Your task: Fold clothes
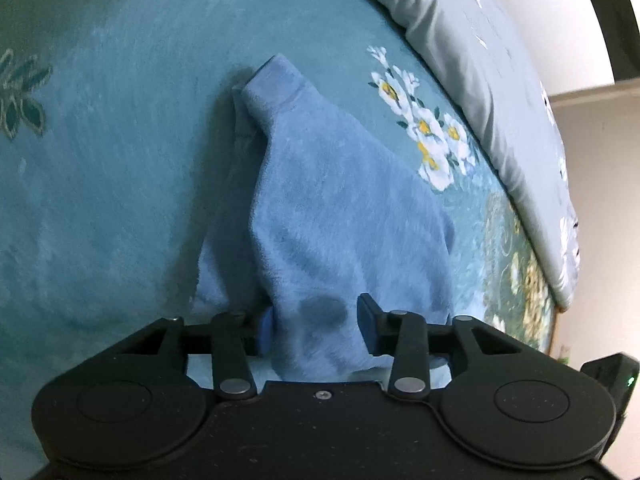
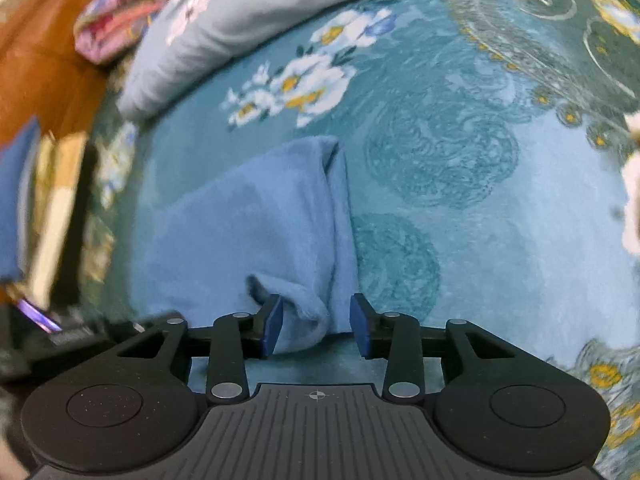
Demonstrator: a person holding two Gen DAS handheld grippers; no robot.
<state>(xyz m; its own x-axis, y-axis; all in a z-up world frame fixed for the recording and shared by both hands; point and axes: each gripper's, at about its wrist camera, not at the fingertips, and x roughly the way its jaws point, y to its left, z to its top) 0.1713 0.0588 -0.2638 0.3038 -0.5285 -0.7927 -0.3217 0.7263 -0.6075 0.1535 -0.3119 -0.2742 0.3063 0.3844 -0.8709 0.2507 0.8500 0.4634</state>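
Nearest the left wrist camera, a bunched part of the light blue fleece garment (image 1: 320, 216) runs up between the fingers (image 1: 266, 330) of the left gripper (image 1: 316, 326). The fingers stand at a moderate gap, with the cloth filling it and touching both blue pads, though whether they press on it is not clear. From there the garment spreads away across the bed (image 1: 120, 160), narrowing to a cuffed sleeve end (image 1: 276, 80) at its far tip. It lies on a teal plush blanket with printed white and yellow flowers (image 1: 424, 128) just to its right.

In the right wrist view, a rolled edge of the same garment (image 2: 256, 220) sits between the fingers (image 2: 362, 330) of the right gripper (image 2: 316, 326). These are partly apart: the cloth touches the left pad, while a gap of bare blanket shows at the right pad, so the cloth lies loose between them. The body of the garment lies left of and beyond the gripper, with a long vertical fold running along its right side.

A grey quilt (image 1: 480, 92) with a pale pattern lies along the far edge of the bed, and a pink floral bundle (image 2: 116, 16) sits beyond it at far left. Orange-brown wood (image 2: 44, 64) shows at the left past the bed, with blurred items below it. Nothing lies on top of the garment.
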